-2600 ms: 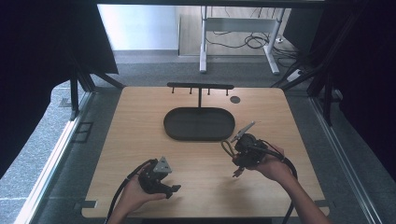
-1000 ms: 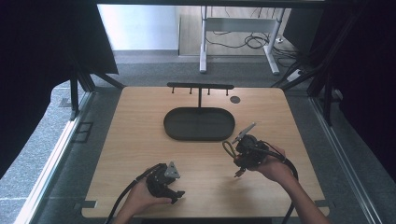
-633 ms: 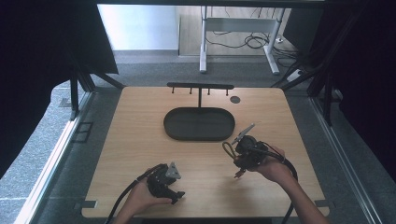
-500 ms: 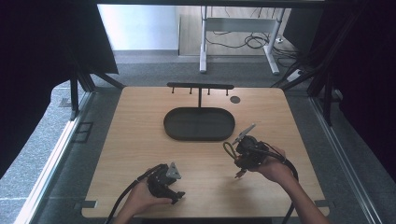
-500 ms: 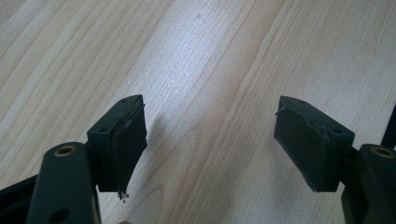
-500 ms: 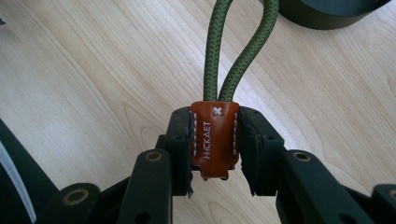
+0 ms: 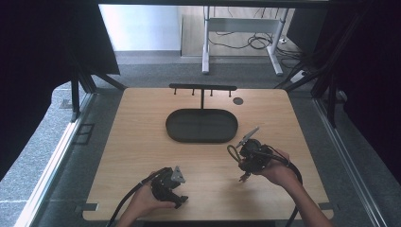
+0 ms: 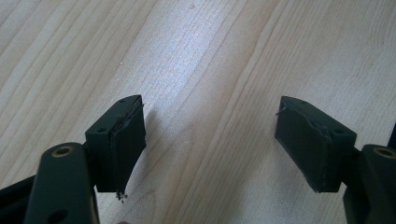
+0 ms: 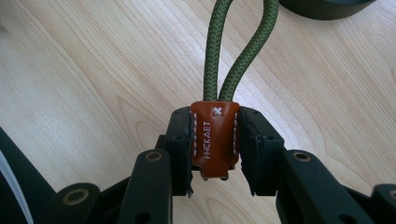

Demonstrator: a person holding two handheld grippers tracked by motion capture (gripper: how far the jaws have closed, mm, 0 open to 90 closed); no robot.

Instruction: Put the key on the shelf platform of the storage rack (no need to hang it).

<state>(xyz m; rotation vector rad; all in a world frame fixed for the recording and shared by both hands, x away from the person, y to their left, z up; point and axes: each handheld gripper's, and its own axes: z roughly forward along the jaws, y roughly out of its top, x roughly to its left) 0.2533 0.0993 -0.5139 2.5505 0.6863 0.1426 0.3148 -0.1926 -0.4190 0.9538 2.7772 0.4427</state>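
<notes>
My right gripper (image 9: 215,149) is shut on a brown leather tab (image 9: 214,140) stitched in white, from which a green braided cord loop (image 9: 238,46) runs forward over the wood. In the high view the right gripper (image 7: 249,153) sits right of centre, just below the dark oval tray (image 7: 202,125), with the cord loop (image 7: 232,152) at its left. My left gripper (image 8: 210,144) stands open over bare wood with nothing between its pads; in the high view the left gripper (image 7: 169,185) is near the table's front edge.
A black rack with several pegs (image 7: 202,88) stands behind the tray at the table's far edge. A small dark disc (image 7: 238,100) lies at the far right. The tray's rim (image 9: 327,9) shows at the top of the right gripper view.
The left gripper has drawn back toward the front edge and slightly right. The right gripper has barely shifted, still holding the tab.
</notes>
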